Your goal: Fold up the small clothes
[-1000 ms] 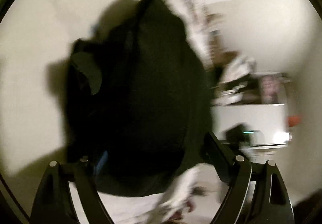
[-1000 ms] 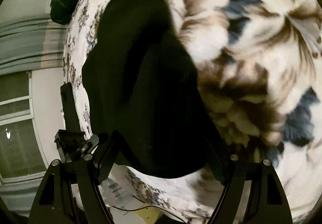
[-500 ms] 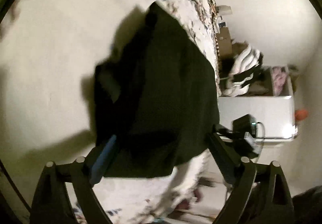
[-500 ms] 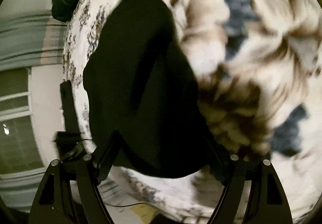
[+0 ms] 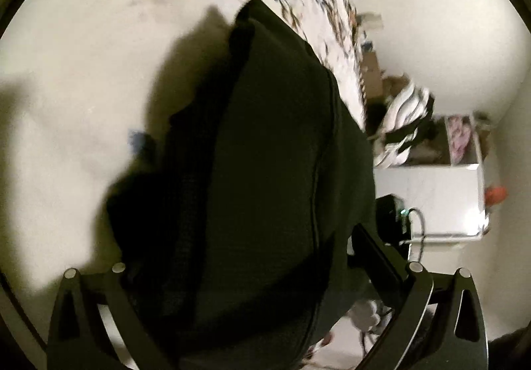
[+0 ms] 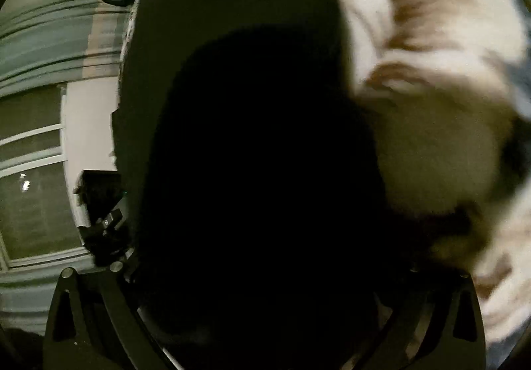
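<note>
A black garment [image 5: 265, 170] lies on a bed covered by a floral blanket [image 5: 83, 87], near the bed's right edge in the left wrist view. The left gripper [image 5: 262, 277] has its jaws spread wide, having just been opening; the near end of the garment lies between the fingers, and no pad can be seen pressing on it. In the blurred right wrist view the same garment [image 6: 249, 154] fills the centre, and the right gripper [image 6: 265, 297], also just opened wide, straddles its near end. A white storage bin [image 5: 431, 190] stands beyond the bed.
</note>
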### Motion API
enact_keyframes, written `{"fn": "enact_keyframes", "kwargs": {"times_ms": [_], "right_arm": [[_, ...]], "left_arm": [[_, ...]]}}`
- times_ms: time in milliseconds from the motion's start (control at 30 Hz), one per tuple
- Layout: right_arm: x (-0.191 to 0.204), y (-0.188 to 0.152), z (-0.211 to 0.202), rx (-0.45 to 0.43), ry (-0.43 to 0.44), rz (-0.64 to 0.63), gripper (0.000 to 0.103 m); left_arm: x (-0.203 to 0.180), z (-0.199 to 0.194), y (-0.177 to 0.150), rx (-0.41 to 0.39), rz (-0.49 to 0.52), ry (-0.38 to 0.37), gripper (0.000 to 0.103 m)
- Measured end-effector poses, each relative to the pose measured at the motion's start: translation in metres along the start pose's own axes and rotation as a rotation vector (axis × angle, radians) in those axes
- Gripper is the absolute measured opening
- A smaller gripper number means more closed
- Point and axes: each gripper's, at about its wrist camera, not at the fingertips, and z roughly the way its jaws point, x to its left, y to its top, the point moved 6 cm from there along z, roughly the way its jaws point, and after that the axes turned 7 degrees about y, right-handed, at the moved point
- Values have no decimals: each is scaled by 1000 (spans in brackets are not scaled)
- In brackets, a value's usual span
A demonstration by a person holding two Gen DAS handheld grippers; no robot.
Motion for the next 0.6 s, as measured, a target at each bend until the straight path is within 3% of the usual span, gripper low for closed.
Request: {"fn": "enact_keyframes", "kwargs": {"times_ms": [200, 367, 400, 433, 467, 500, 600], "right_arm": [[9, 4, 10, 35, 73, 13, 103], [10, 8, 21, 45, 38, 5, 103], [12, 9, 22, 44, 38, 7, 103], [14, 11, 22, 36, 37, 3, 102], [15, 12, 21, 20, 29, 2, 93], [17, 12, 20, 6, 29, -3, 80], [23, 8, 16, -30, 37, -21, 66]], "left_arm": [[-14, -11, -6, 15, 52, 0, 103], [-17, 3, -5, -1, 92, 5, 102], [-21, 2, -5, -8, 106, 10, 99], [-23, -1, -7, -15, 108, 4, 90], [-23, -6, -8, -33, 97, -15, 74], [-19, -11, -7, -47, 83, -21, 68], [-18, -22, -9, -71, 62, -43, 60]]}}
